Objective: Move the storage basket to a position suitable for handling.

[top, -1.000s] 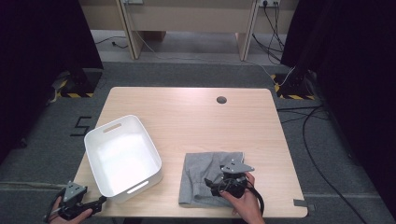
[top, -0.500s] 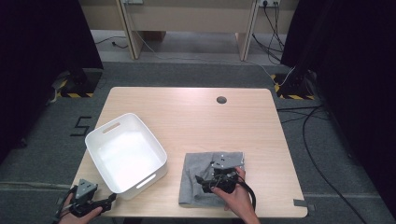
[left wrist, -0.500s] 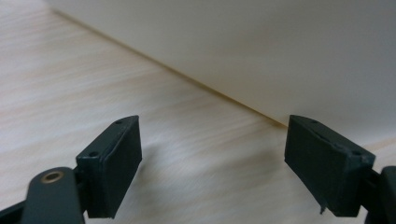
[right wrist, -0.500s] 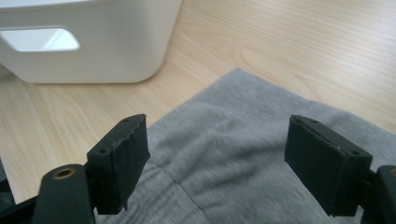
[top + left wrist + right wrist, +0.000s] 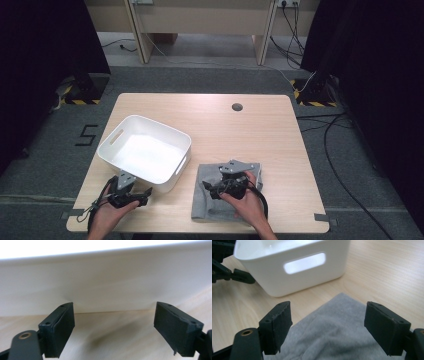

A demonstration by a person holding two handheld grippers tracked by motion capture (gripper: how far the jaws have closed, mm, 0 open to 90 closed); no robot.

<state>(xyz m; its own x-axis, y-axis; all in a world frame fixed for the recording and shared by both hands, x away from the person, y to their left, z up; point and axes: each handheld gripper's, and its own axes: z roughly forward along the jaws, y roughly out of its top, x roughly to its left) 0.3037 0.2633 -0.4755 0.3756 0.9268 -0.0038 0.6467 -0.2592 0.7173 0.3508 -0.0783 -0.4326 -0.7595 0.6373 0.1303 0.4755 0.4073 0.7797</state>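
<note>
Now getting set: left gripper [image 5: 142, 192] open, empty, up close to the white bin [image 5: 145, 152] wall on the worktop [image 5: 280, 135]. Right gripper [image 5: 212, 190] open, empty, over the grey cloth [image 5: 205, 207] beside the bin. Next, probably: lower, pinch the cloth edge, lift into the bin. From the right gripper view, bin's handle hole [image 5: 304, 263] seen; from the high view, whole layout.

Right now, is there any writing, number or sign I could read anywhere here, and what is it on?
"5": a white digit marked on the grey floor left of the table, at.
Yellow and black striped warning tape, no words: on the floor at both far sides, as at.
Nothing readable on the white tub, the grey cloth or the table.
</note>
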